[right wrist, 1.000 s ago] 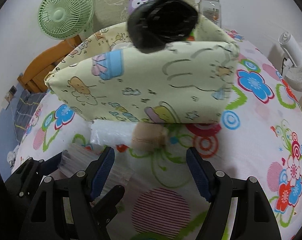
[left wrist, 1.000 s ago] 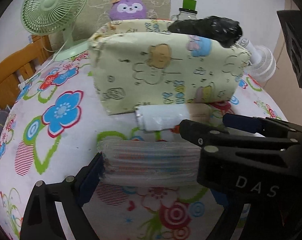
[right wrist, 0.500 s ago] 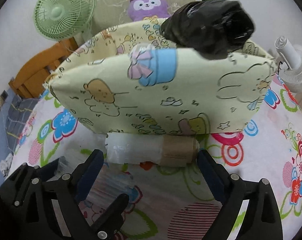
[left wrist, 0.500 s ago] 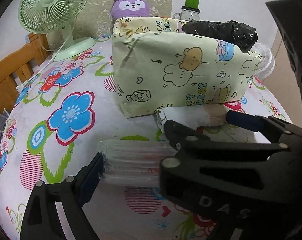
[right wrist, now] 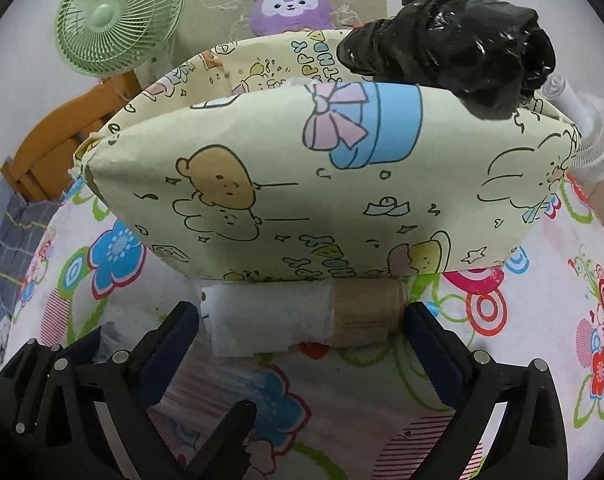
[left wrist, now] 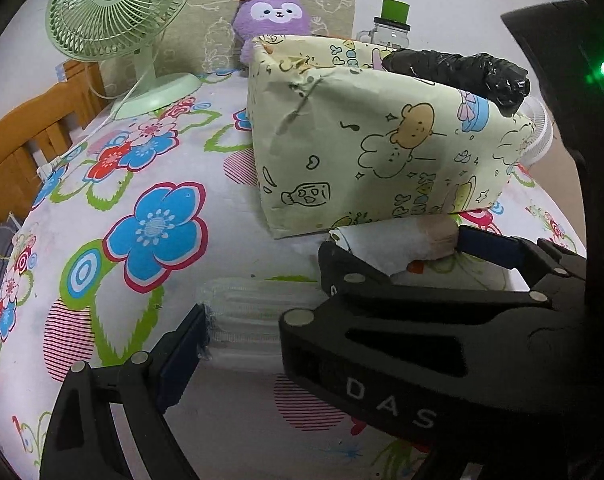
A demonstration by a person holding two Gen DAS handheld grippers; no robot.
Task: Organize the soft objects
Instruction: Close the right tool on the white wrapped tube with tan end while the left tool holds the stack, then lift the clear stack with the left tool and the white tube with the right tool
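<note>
A white roll with a beige band (right wrist: 302, 316) lies on the flowered tablecloth against the front of a pale yellow cartoon-print box (right wrist: 302, 184). My right gripper (right wrist: 300, 312) straddles the roll. Its jaws are opening, and each pad stands just off one end of the roll. In the left wrist view the same gripper (left wrist: 402, 246) crosses in front and hides my left gripper's right finger. My left gripper (left wrist: 298, 316) is shut on a clear plastic packet (left wrist: 254, 312), with its left pad against the packet's end. A black plastic bundle (right wrist: 454, 48) rests on the box rim.
Behind the box sit a purple plush (left wrist: 274, 12), a green desk fan (left wrist: 118, 8) and a jar with a green lid (left wrist: 394, 20). A small white fan (right wrist: 594, 136) stands at the right. A wooden chair (left wrist: 22, 140) is beyond the table's left edge.
My right gripper's jaws have widened and moved up to the white roll, which now lies between them. My left gripper has slid sideways, and the clear packet has come along with it.
</note>
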